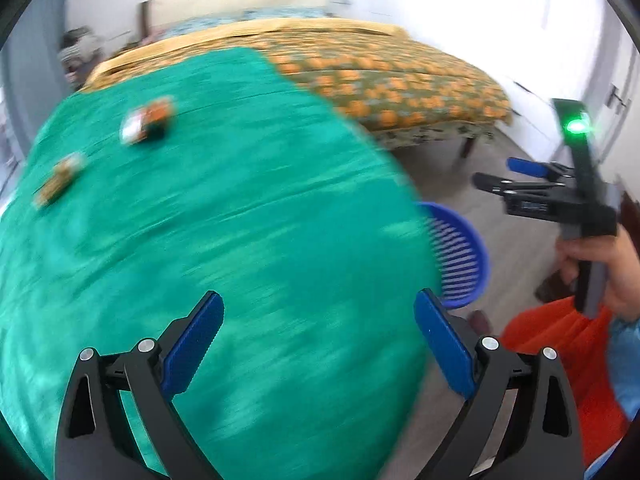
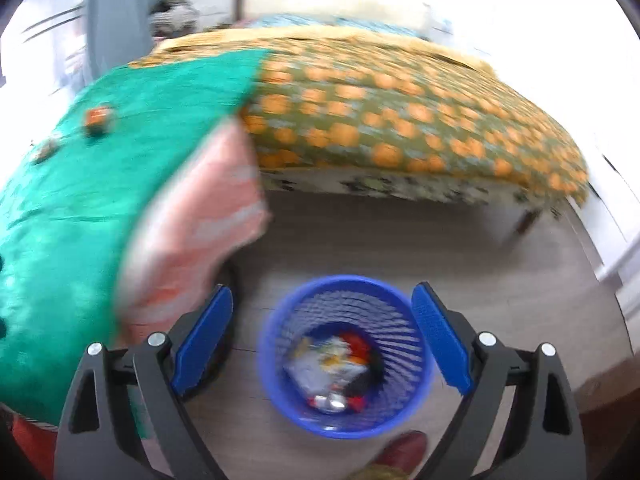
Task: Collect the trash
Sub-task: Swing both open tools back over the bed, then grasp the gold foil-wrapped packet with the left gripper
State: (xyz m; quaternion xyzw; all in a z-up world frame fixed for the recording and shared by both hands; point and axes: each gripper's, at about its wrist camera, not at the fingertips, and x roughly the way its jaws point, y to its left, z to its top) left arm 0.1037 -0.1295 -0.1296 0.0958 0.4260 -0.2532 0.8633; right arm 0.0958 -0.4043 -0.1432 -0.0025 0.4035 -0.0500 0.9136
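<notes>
My right gripper jaws apart, empty, above blue mesh plastic bin on floor; wrappers inside. Left gripper jaws apart, empty, over green-clothed table. Orange-white wrapper and small brown wrapper remain at far edge. Judgement: between picks; next, reach left for nearer wrapper.

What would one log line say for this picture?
left tongs: open, empty, over green cloth | right tongs: open, empty, above blue bin | bin: holds wrappers | two scraps on cloth
</notes>
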